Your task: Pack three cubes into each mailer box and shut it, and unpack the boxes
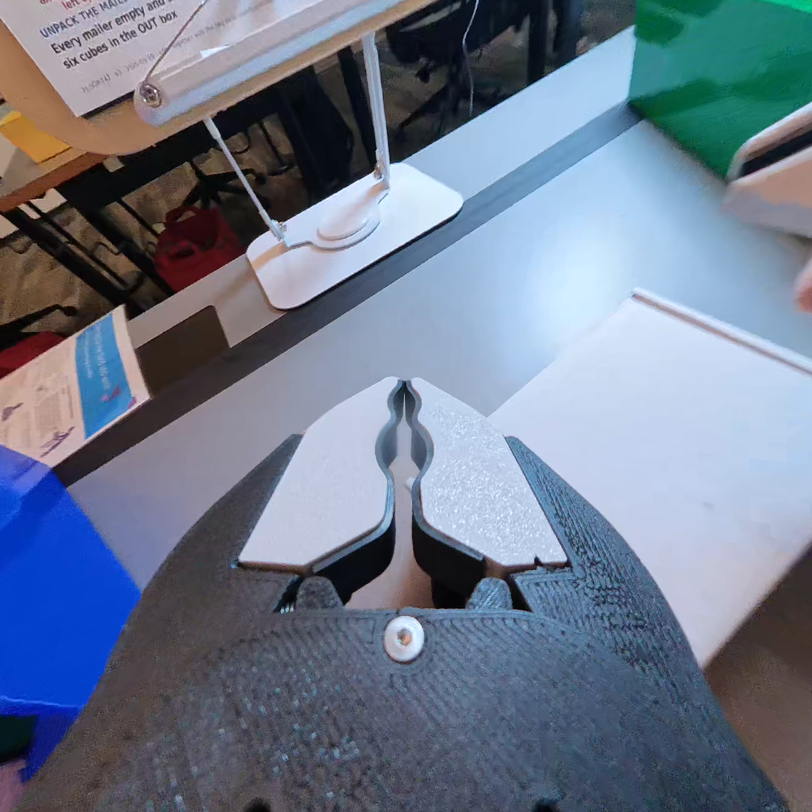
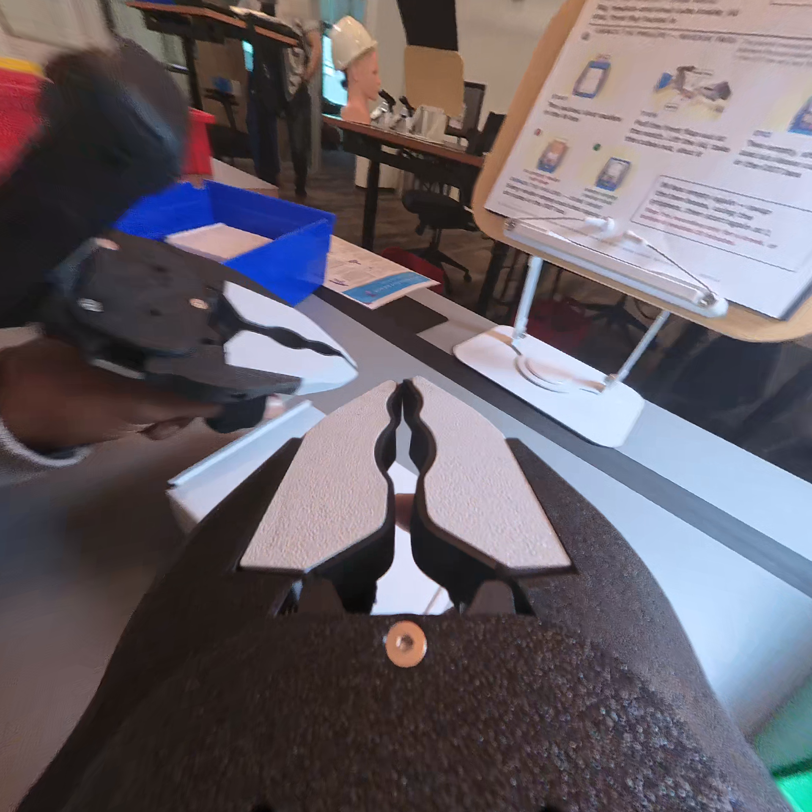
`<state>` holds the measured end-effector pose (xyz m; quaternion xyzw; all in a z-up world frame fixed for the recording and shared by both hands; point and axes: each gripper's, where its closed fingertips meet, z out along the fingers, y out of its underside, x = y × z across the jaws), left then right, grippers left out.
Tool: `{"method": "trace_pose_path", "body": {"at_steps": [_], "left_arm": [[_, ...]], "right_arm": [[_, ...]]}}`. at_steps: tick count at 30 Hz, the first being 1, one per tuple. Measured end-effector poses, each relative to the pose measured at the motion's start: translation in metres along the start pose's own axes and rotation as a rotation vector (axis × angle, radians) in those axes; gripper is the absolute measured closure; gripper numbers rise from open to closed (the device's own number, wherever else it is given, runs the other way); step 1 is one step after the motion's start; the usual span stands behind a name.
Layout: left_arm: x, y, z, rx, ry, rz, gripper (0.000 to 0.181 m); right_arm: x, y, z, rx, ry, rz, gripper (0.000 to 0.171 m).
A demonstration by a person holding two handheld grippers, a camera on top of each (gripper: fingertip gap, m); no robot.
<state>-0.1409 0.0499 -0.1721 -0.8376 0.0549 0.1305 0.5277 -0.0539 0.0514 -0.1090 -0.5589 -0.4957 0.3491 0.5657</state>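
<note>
I observe my left gripper [image 1: 404, 386] and right gripper [image 2: 403, 386] both closed, empty. The white mailer box [image 1: 659, 461] lies flat, lid shut, beneath them, long axis running near-to-far.

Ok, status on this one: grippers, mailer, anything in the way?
Left gripper shut, empty. Right gripper shut, empty. White mailer box closed on table beneath both. No cubes in view; nothing in the way.
</note>
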Motion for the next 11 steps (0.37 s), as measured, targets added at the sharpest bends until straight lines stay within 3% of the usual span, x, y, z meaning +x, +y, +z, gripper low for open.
{"method": "trace_pose_path", "body": {"at_steps": [6,11], "left_arm": [[-0.023,0.002,0.013,-0.068,-0.139,0.164,0.181],[-0.031,-0.008,0.037,-0.116,-0.222,0.293,0.181]], "right_arm": [[-0.077,-0.045,-0.016,0.051,-0.313,-0.077,0.171],[-0.113,-0.055,-0.009,-0.04,-0.348,-0.214,0.171]]}}
